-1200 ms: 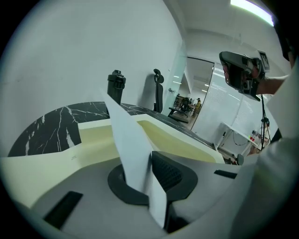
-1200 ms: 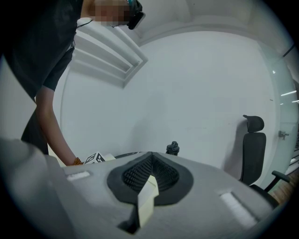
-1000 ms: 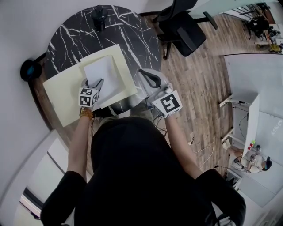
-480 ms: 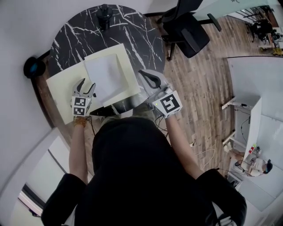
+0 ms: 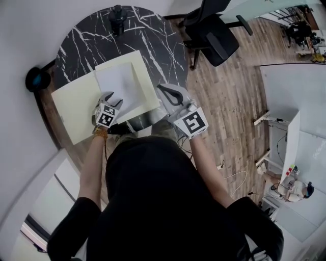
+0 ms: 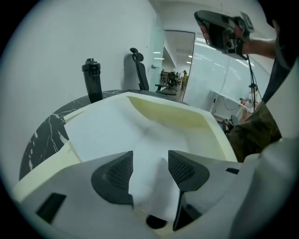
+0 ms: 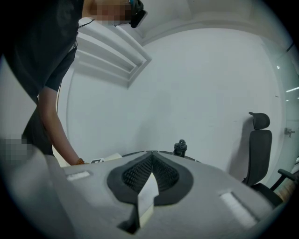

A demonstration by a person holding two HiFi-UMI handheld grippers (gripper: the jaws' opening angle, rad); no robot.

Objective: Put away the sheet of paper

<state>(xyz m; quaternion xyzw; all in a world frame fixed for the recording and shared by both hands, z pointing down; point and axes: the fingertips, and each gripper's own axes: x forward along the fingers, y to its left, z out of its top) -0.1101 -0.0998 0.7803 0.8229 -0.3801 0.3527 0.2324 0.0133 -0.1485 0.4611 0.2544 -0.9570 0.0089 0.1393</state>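
A white sheet of paper (image 5: 118, 84) lies on an open pale yellow folder (image 5: 71, 109) on the round black marble table (image 5: 153, 41). My left gripper (image 5: 108, 97) is at the sheet's near edge, open, and the sheet (image 6: 117, 133) runs between its jaws (image 6: 150, 161). To the right of the sheet my right gripper (image 5: 164, 89) is shut on the edge of the folder's cover (image 7: 147, 198). That cover (image 6: 177, 116) stands lifted and curls up beside the sheet.
A black bottle (image 5: 117, 14) stands at the table's far edge. A black office chair (image 5: 211, 33) is on the wood floor to the right, and a white desk (image 5: 290, 102) lies further right. A round black object (image 5: 34, 79) sits left of the table.
My left gripper swung out to the left off the sheet, then came back to the sheet's near edge. The right gripper has barely moved.
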